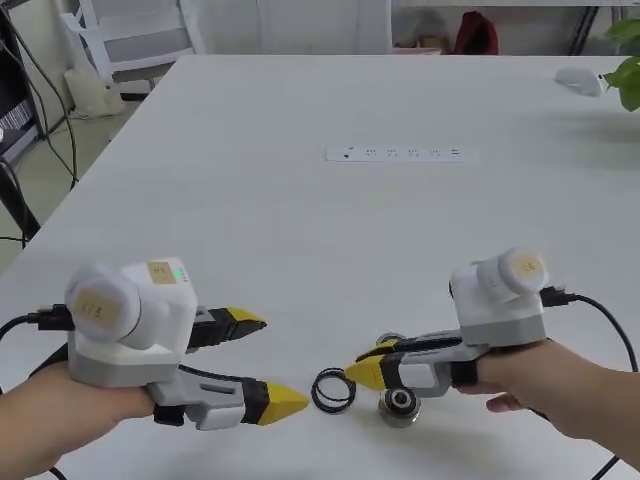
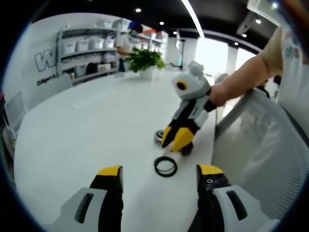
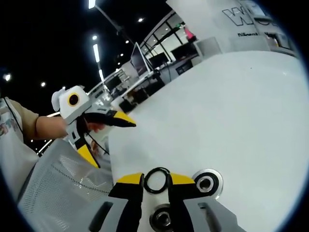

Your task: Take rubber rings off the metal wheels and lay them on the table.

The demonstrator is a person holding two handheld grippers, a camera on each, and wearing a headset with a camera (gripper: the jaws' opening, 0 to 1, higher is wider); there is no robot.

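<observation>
Two metal wheels (image 1: pixel 400 404), rubber rings (image 1: pixel 333 391) on table (image 1: pixel 300 220).

The table (image 1: pixel 300 200) was lit brightly and evenly by ceiling lights (image 2: pixel 191 17), and only faint, soft shadows were cast on it. The left gripper (image 1: pixel 281 360) was slightly blurred in the head view, and strong bending was seen toward the edges of both gripper views.

This looks like an open-plan office or lab. There is a long white worktop (image 1: pixel 300 200) with a built-in power socket strip (image 1: pixel 400 153). Wall shelves (image 2: pixel 84 53) hold storage bins. Also in view are a potted plant (image 2: pixel 143 60), recessed ceiling lights (image 2: pixel 138 9) and a mesh office chair (image 3: pixel 63 179).
</observation>
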